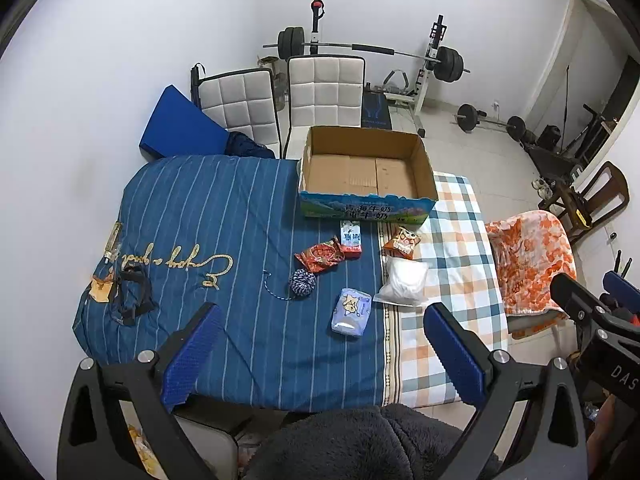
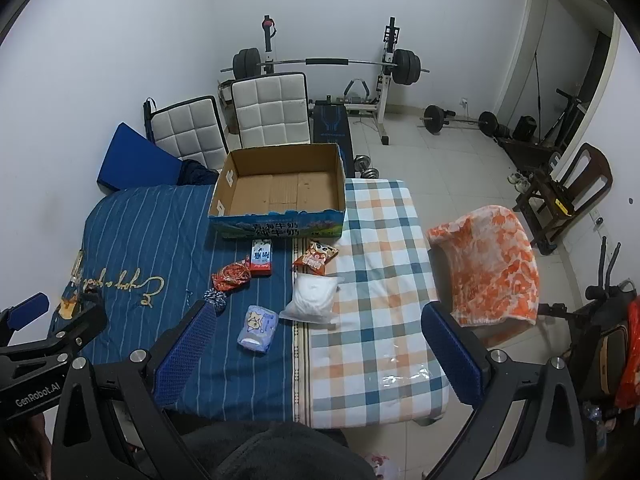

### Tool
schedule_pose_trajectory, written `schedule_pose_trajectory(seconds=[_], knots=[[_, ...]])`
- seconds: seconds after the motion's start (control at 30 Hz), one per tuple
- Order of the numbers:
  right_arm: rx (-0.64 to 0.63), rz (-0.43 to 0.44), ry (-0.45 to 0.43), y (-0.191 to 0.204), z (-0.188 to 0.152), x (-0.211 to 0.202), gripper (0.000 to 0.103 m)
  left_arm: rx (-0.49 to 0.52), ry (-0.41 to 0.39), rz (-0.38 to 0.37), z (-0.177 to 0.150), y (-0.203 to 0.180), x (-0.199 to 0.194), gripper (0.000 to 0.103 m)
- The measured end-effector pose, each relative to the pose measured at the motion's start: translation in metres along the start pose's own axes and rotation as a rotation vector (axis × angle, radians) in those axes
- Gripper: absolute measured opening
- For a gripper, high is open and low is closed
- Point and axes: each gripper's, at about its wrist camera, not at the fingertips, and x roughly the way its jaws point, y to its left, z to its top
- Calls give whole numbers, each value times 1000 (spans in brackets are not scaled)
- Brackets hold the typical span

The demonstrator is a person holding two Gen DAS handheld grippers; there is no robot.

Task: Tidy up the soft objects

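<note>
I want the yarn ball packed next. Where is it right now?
In both views the blue-and-white yarn ball lies on the striped blue bedcover, just in front of the red snack packet and left of the pale blue tissue pack.

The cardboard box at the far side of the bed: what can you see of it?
The cardboard box is a shallow open-topped tray of brown corrugated card. Its front wall carries blue-green printed scenery with Chinese lettering. It is empty, its bare floor showing. It sits level at the far edge of the bedding, straddling the striped and checked covers. A small carton lies just in front of it.
</note>
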Motion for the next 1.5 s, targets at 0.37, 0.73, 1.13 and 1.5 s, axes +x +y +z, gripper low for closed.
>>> schedule_pose_trajectory(seconds=[0.37,0.73,1.13,1.5], knots=[[-2,1,-2,0,1,0,103,-2,-7,-6,-1,4,-3,103],[-6,-10,-23,2,3,-8,103,3,-14,6,1,4,-4,103],[-14,-3,-25,5,-6,-12,103,-17,-29,12,-8,9,-7,103],[-15,-5,-25,7,-7,-11,103,-28,-39,16,-12,11,-14,103]])
